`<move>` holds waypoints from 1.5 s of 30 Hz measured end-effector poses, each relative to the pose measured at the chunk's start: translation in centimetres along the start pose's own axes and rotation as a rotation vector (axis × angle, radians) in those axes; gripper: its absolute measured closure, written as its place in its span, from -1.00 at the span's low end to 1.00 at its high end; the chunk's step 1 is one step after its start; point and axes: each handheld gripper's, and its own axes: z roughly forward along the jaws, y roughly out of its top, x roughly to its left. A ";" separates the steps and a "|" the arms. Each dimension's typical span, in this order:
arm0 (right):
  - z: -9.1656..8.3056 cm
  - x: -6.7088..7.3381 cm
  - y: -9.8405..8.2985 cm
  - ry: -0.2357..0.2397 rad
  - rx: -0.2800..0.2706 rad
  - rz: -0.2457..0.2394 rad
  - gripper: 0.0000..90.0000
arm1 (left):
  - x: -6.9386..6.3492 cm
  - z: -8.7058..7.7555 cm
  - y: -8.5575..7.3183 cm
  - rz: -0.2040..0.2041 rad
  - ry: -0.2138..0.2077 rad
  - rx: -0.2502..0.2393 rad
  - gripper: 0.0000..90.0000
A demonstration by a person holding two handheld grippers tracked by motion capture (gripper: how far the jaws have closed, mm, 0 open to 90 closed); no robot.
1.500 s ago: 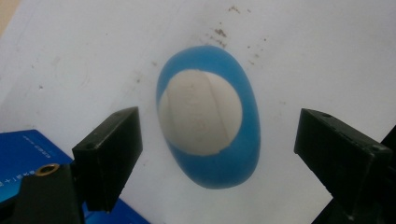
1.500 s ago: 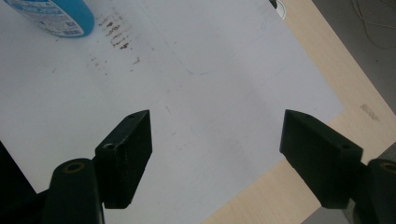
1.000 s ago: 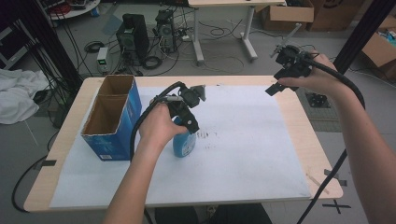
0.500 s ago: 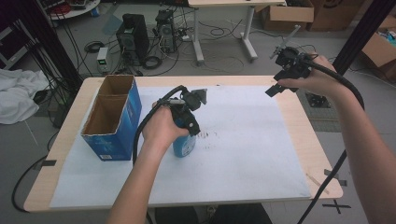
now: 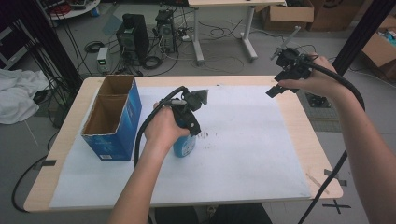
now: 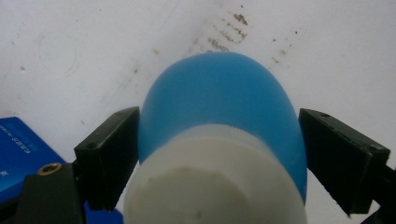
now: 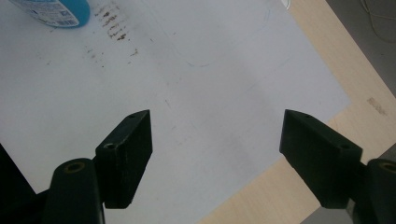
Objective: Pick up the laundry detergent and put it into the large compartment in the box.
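1. Nearest in the high view, the left forearm is seen coming in from 6 o'clock; the left gripper is held over a blue bottle approx. at table centre.
2. In the left gripper view the bottle's white cap and blue body are framed by the two black jaws; the left jaw is seen touching the body, a thin gap is seen at the right jaw, so it is spread around the bottle, not pinching.
3. The bottle is stood upright on a white sheet covering most of the wooden table; brown specks are seen just beside it at 3 o'clock.
4. A blue cardboard box, open-topped w/ two compartments, is stood near the bottle at 9 o'clock, apart from it.
5. At 2 o'clock, over the table's far right edge, the right gripper is held aloft, jaws spread wide w/ nothing between; in its own view, sheet and table edge are seen below.
6. Beyond the table: computer towers, cables, cardboard boxes on the floor.
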 end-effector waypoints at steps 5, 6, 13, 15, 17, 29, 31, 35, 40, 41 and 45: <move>0.1 0.0 0.0 0.001 0.001 0.001 -0.44 | 0.0 0.0 0.0 -0.003 -0.001 0.004 -0.57; 0.1 0.0 0.0 0.001 0.001 0.002 -0.44 | 0.1 0.0 0.0 -0.007 -0.007 0.002 -0.55; 0.2 -0.1 -0.1 0.000 0.003 0.003 -0.44 | 0.2 0.1 -0.1 -0.020 -0.009 -0.001 -0.51; 0.2 -0.1 -0.1 -0.005 0.006 0.003 -0.44 | 0.2 0.1 -0.1 -0.026 -0.012 -0.001 -0.50; 0.2 -0.1 -0.1 -0.003 0.004 0.005 -0.44 | 0.2 0.1 -0.2 -0.026 -0.015 -0.002 -0.49; 0.2 0.0 -0.1 -0.003 0.005 0.005 -0.44 | 0.3 0.1 -0.2 -0.035 -0.023 -0.002 -0.44; 0.3 0.0 -0.1 -0.003 0.008 0.003 -0.44 | 0.3 0.1 -0.1 -0.034 -0.024 -0.001 -0.42; 0.3 -0.1 -0.2 -0.005 0.006 0.005 -0.44 | 0.3 0.1 -0.1 -0.045 -0.029 -0.008 -0.41; 0.2 -0.1 -0.2 -0.004 0.005 0.004 -0.44 | 0.3 0.1 -0.1 -0.050 -0.031 -0.008 -0.37; 0.2 -0.1 -0.2 -0.005 0.004 0.005 -0.43 | 0.3 0.1 -0.1 -0.051 -0.031 -0.008 -0.36; 0.3 -0.1 -0.3 -0.002 0.010 0.005 -0.44 | 0.4 0.1 -0.1 -0.055 -0.032 -0.005 -0.30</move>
